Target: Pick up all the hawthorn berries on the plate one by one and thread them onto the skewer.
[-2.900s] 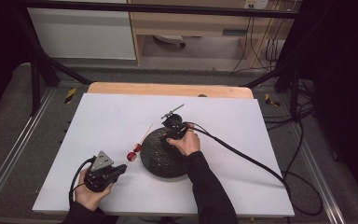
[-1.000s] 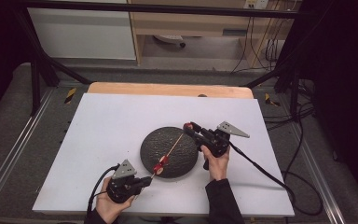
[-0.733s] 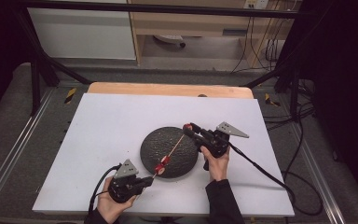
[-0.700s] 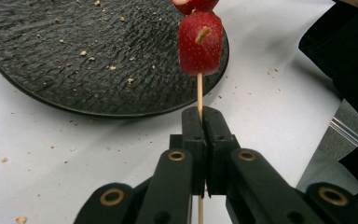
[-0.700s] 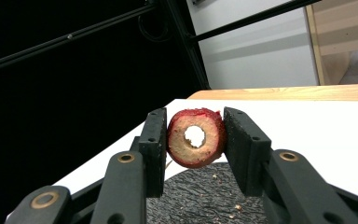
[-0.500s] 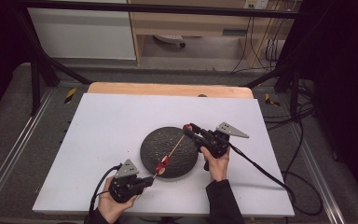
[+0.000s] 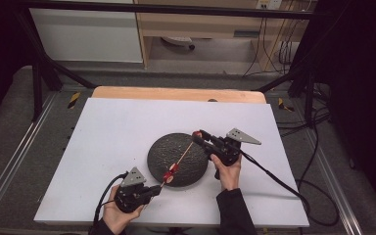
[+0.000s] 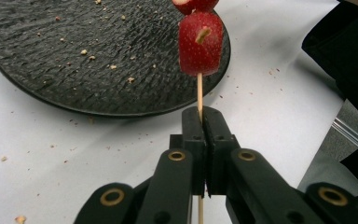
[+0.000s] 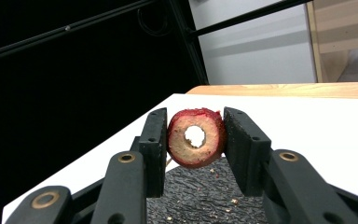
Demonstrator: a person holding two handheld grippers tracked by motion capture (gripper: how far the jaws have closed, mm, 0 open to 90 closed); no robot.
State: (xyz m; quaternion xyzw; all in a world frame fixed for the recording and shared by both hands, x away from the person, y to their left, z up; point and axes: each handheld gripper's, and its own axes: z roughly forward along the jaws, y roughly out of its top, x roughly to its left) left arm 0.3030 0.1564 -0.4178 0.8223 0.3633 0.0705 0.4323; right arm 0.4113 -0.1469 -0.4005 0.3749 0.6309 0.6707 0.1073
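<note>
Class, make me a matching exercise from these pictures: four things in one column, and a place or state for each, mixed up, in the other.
Things
1. skewer
2. cored fruit ring
3. dark plate
4. red fruit pieces

Places or states
A. lies on the white table, crumbs on it
B. threaded on the stick
C. clamped in the left gripper
D. squeezed in the right gripper

Pairs: 1-C, 2-D, 3-A, 4-B

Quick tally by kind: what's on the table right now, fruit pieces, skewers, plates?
Red fruit pieces: 3, two on the skewer near the left claw, one ring-shaped piece in the right claw
Wooden skewers: 1
Black plates: 1
Total: 5
</note>
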